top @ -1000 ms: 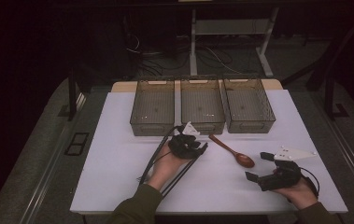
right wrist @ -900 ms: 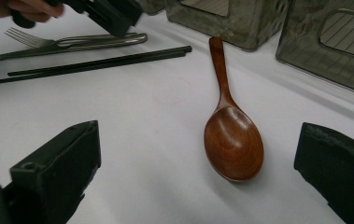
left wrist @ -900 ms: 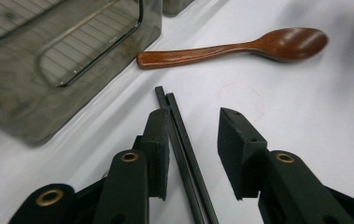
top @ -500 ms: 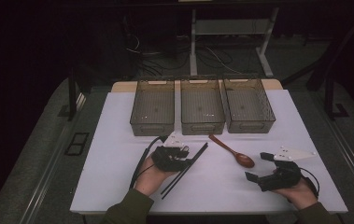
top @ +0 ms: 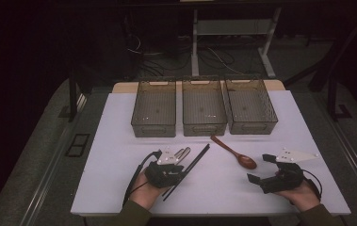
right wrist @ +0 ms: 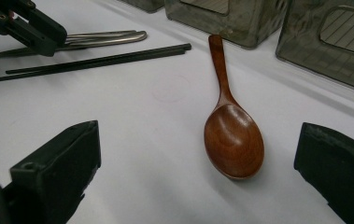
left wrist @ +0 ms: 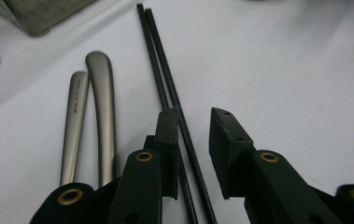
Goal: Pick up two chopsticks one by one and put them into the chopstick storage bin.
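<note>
Jaws apart on both grippers: left gripper straddles thin black chopsticks; glossy wooden spoon nearby

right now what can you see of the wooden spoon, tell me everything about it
The wooden spoon is reddish-brown with a glossy finish and looks like one carved piece: an oval bowl facing up and a slim straight handle. It lies flat on the white table, handle end pointing toward the middle bin without reaching it. Nothing touches it. The right gripper sits open just short of its bowl.
</note>
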